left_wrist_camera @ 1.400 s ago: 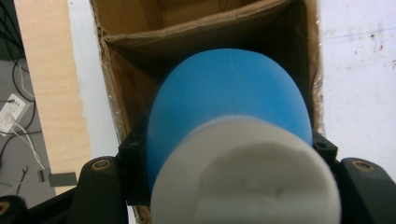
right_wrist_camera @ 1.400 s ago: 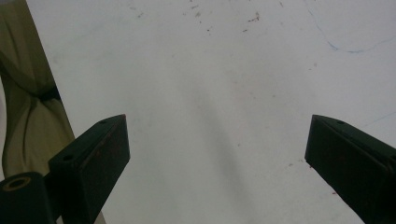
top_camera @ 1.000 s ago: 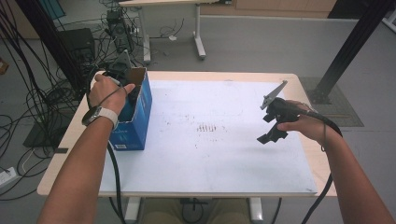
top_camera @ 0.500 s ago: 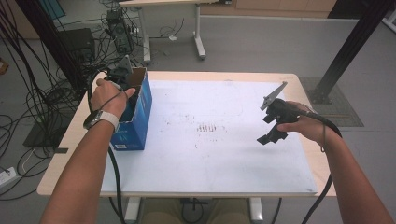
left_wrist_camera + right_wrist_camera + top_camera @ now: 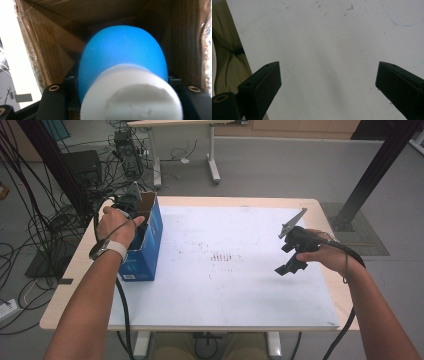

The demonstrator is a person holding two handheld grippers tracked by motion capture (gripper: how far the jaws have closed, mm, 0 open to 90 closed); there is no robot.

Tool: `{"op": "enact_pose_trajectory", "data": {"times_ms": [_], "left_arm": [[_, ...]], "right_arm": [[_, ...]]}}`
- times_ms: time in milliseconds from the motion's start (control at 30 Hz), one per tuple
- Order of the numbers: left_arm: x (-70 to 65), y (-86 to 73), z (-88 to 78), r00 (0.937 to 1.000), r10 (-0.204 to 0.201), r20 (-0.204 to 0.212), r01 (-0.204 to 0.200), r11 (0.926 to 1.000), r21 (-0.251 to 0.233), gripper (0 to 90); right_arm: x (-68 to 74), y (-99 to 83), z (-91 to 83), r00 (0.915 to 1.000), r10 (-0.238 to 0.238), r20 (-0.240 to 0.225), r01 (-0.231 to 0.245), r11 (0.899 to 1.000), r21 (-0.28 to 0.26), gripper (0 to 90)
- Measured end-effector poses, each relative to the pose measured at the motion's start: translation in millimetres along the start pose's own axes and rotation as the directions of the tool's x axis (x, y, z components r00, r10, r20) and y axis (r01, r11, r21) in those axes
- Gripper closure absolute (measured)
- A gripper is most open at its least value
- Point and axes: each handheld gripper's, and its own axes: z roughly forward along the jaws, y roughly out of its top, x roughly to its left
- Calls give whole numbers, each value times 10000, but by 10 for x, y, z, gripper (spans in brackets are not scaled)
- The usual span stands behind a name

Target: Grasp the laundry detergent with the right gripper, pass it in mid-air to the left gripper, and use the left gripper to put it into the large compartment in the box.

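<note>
The left gripper is clamped on a blue bottle with a white cap, which sits between its jaws inside the open top of the blue cardboard box. In the left gripper view, the brown inner walls of the box surround the bottle on all sides. The right gripper is released: its jaws stand wide apart with nothing between them, above bare sheet.

Surface: a white sheet covers most of the wooden table. The box stands on the sheet's left margin, at the table's left edge. A patch of small reddish marks lies right of the box, near the sheet's centre. Beyond the box, on the grey floor, are cable bundles and a second desk's legs. A black post rises past the table's right far corner.

Pose: the left hand, with a wristband, is raised over the box's far end, gripper pointing down into it. The right hand is held well right of the box, above the sheet's right margin.

Clearance: the sheet between the box and the right hand is unobstructed, as is the near strip.
</note>
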Motion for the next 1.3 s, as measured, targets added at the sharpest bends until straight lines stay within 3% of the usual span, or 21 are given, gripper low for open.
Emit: {"op": "enact_pose_trajectory", "data": {"times_ms": [1300], "left_arm": [[15,-7,15,9999,107,-22,-107,9999,13,372]], "right_arm": [[27,-9,24,10000,4,14,-4,10000,80,64]]}}
